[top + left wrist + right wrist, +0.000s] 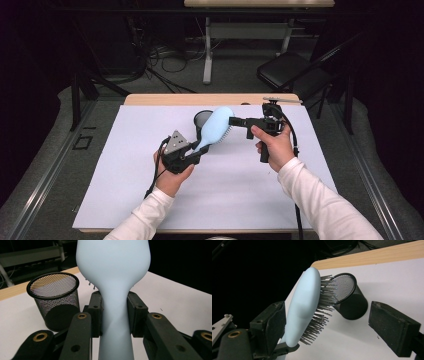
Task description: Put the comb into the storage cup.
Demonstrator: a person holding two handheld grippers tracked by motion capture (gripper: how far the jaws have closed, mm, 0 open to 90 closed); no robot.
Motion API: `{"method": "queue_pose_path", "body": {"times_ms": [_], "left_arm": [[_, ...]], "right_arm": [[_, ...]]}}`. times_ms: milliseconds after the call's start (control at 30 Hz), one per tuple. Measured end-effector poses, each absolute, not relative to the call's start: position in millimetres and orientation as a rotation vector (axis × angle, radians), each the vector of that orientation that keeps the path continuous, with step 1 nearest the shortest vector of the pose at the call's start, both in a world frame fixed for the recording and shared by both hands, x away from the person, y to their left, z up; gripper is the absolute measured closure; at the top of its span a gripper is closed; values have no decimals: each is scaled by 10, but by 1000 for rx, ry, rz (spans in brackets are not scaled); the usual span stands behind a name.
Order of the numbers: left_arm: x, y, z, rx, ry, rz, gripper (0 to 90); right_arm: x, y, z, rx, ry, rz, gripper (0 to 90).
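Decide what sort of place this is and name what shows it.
Probably a lab or workshop: a work table under a white sheet, loose cables on the floor behind it, and a folding chair beside another desk.

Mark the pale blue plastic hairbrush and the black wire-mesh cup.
pale blue plastic hairbrush (pixel 113 267), left gripper view, smooth back of the head
black wire-mesh cup (pixel 62 303), left gripper view, outer mesh wall

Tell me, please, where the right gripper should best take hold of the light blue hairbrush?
Probably the hairbrush head, across its narrow edges from the tip: bristles cover one face, so squeezing face to back would bend them, and the left gripper already clamps the handle. The right gripper is open beside the head.
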State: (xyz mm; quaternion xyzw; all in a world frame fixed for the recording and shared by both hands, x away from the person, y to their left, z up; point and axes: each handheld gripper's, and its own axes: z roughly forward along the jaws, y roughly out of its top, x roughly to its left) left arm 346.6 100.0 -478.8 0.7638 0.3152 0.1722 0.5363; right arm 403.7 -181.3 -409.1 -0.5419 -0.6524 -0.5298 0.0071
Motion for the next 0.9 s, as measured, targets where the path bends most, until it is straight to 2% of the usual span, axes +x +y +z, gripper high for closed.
{"method": "queue_pose_path", "body": {"times_ms": [500, 900], "left_arm": [[3447, 945, -4811, 1835, 733, 405, 690], [3433, 920, -4817, 1845, 722, 406, 689]], "right_arm": [[4103, -1749, -4177, -1692, -1996, -1637, 150], [4134, -1664, -4229, -1679, -1973, -1624, 209]]}}
